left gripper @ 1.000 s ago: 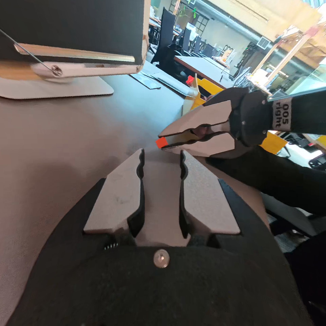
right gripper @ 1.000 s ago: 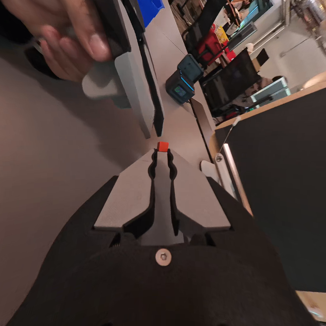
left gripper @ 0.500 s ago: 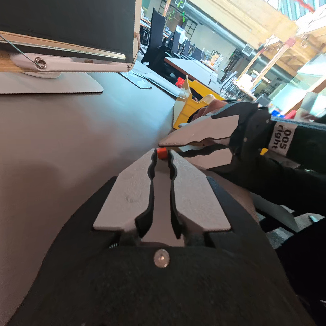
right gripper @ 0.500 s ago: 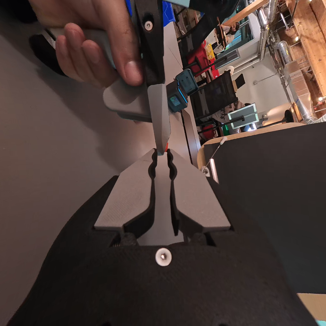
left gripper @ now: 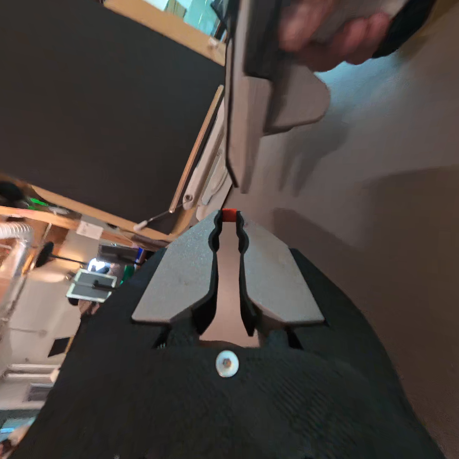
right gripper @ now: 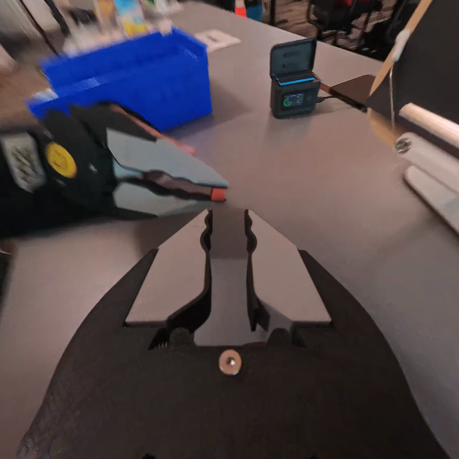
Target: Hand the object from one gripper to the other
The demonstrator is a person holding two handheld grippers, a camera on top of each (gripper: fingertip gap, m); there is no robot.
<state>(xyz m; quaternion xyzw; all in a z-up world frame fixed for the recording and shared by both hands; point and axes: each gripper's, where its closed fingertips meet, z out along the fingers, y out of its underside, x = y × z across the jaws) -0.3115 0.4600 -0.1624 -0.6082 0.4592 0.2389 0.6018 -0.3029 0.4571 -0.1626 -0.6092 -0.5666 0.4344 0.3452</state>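
Note:
A small red cube (left gripper: 229, 215) sits pinched between the tips of my left gripper (left gripper: 229, 212), which is shut on it above the grey table (left gripper: 372, 223). My right gripper (right gripper: 228, 211) is open and empty, its tips just short of the cube (right gripper: 217, 194). In the right wrist view the left gripper (right gripper: 221, 195) comes in from the left with the cube at its tips. In the left wrist view the right gripper (left gripper: 238, 182) shows edge-on just above the cube, apart from it, held by a hand (left gripper: 335, 37).
A black panel with a wooden edge (left gripper: 99, 99) on a white stand (right gripper: 434, 193) is at the right of the right wrist view. A blue bin (right gripper: 129, 82) and a dark open case with a small screen (right gripper: 294, 92) stand farther back on the table (right gripper: 310, 198).
The red cube has passed from the right gripper to the left gripper. The left gripper shut on it; the right gripper opened and drew back a little. Both views have turned.

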